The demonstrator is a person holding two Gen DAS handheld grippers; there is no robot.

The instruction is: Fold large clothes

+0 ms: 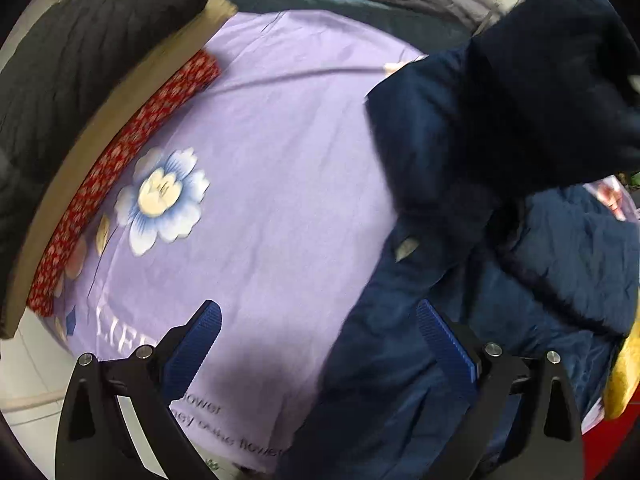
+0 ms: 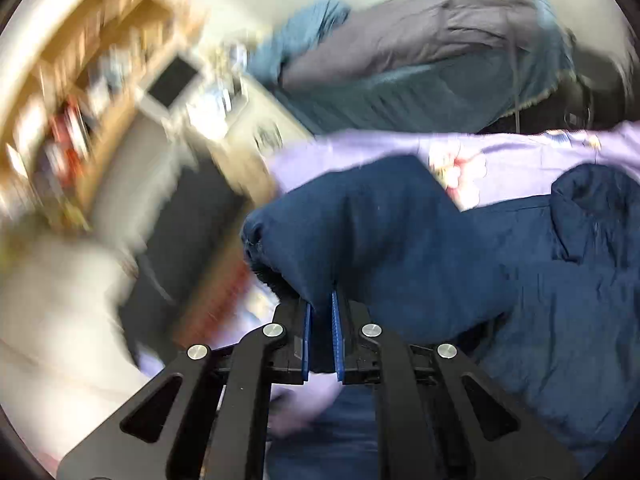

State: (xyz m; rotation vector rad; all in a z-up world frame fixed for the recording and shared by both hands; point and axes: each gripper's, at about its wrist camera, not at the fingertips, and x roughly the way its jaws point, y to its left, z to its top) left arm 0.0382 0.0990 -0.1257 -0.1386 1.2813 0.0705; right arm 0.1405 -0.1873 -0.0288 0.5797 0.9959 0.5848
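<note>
A large navy padded jacket (image 1: 440, 160) lies on a lilac bed sheet (image 1: 280, 140) printed with a blue-white flower (image 1: 160, 196). My left gripper (image 1: 316, 320) hangs open above the jacket's left edge, one blue finger (image 1: 200, 340) over bare sheet, the other over navy cloth, nothing between them. In the right wrist view my right gripper (image 2: 321, 304) is shut on a bunched fold of the navy jacket (image 2: 400, 220), which rises from the pads and drapes back onto the lilac sheet (image 2: 520, 160). This view is motion-blurred.
A red patterned cloth (image 1: 120, 160), a brown band (image 1: 120, 92) and a black garment (image 1: 80, 60) run along the sheet's left edge. Grey and teal bedding (image 2: 420, 40) is heaped at the far end. A yellow item (image 1: 624, 372) sits at right; blurred wooden shelves (image 2: 80, 80) stand beyond.
</note>
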